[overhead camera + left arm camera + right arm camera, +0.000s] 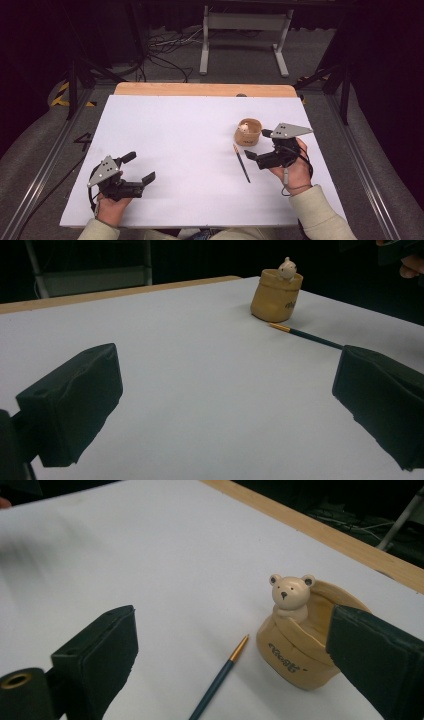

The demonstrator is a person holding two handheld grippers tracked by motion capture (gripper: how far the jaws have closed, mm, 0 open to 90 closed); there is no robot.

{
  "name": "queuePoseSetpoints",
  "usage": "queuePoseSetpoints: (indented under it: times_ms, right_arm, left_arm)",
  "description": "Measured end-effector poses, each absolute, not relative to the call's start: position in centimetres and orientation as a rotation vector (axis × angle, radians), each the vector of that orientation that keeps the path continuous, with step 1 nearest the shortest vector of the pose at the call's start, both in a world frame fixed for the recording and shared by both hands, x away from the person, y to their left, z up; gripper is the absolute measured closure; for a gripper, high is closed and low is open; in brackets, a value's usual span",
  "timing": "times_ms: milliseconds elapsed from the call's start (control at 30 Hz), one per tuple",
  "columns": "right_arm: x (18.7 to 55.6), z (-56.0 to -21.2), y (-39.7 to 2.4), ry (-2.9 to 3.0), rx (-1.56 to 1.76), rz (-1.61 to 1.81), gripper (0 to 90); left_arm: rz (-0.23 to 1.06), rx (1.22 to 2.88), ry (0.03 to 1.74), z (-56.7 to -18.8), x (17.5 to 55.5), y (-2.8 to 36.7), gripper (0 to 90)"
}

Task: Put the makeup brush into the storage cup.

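A tan pot with a small bear figure on its rim stands on the right part of the white sheet. A dark pencil with a gold tip lies just in front of it. My right gripper hovers open beside the pot, over the pencil's far end. In the right gripper view the pot and pencil lie below the wide-apart jaws of the right gripper, which touch neither. My left gripper rests open and empty at front left. From the left gripper, the pot and pencil lie far off.
The table's wooden far edge borders the sheet. Behind it on the floor stand a grey metal frame and loose cables. Dark rails run along both sides of the table.
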State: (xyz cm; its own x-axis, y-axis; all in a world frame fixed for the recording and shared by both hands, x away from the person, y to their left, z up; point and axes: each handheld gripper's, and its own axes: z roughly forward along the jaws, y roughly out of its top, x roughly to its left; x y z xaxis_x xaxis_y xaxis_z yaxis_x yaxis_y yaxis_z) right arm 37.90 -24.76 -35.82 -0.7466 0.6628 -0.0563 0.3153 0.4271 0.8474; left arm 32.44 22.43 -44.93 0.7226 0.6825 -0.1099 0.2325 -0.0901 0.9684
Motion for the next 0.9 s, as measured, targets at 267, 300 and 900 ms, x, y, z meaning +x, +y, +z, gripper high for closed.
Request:
queuePoseSetpoints:
  times_ms: [267, 300, 900]
  right_arm:
    - [38.5, -34.6, -23.5, 2.412, 0.810, 1.068, 12.3]
    - [38.6, -34.5, -23.4, 2.419, 0.810, 1.054, 12.4]
    - [40.4, -34.0, -21.2, 2.623, 0.862, 0.719, 12.2]
  left_arm:
    - [0.439, 1.661, 0.745, -44.9, 32.4, 22.4, 0.5]
    - [0.439, 1.661, 0.745, -44.9, 32.4, 22.5, 0.6]
    - [0.429, 1.668, 0.747, -45.0, 32.5, 22.5, 0.7]
